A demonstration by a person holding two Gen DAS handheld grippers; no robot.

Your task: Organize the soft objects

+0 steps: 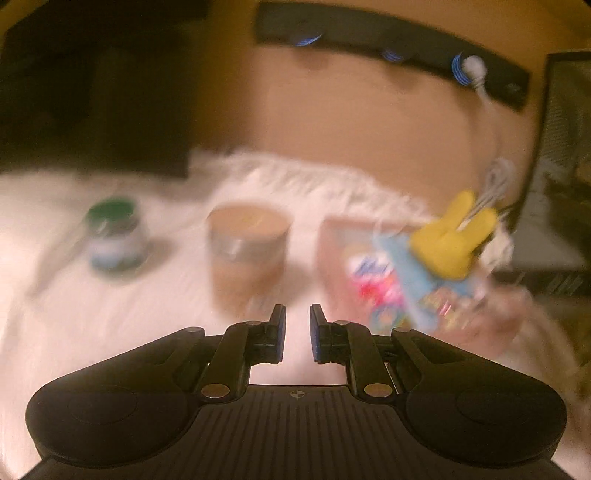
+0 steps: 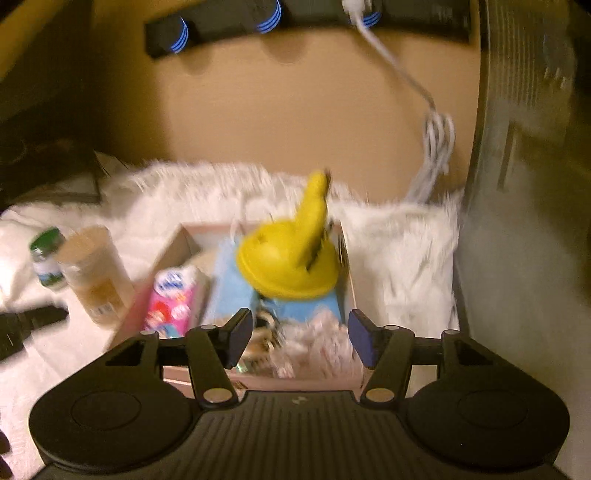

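A yellow plush toy [image 2: 291, 258] rests on top of the things in a pinkish open box [image 2: 177, 236], just beyond my right gripper [image 2: 300, 325]. That gripper stands open over the box's near end with nothing between its pads. A pink tissue pack [image 2: 173, 299], a light blue item [image 2: 229, 284] and a white fluffy piece [image 2: 317, 343] also lie in the box. In the left wrist view the yellow toy [image 1: 454, 240] and the box [image 1: 332, 240] are at the right. My left gripper [image 1: 297, 317] hangs over the white fur rug [image 1: 92, 332], its jaws closed to a narrow slit that holds nothing.
A green-lidded jar [image 1: 114, 236] and a tan cylindrical container [image 1: 247, 243] stand on the rug left of the box. A black power strip [image 2: 221, 26] with a white cable [image 2: 436, 140] is on the wall behind. A dark cabinet [image 2: 524, 184] walls off the right side.
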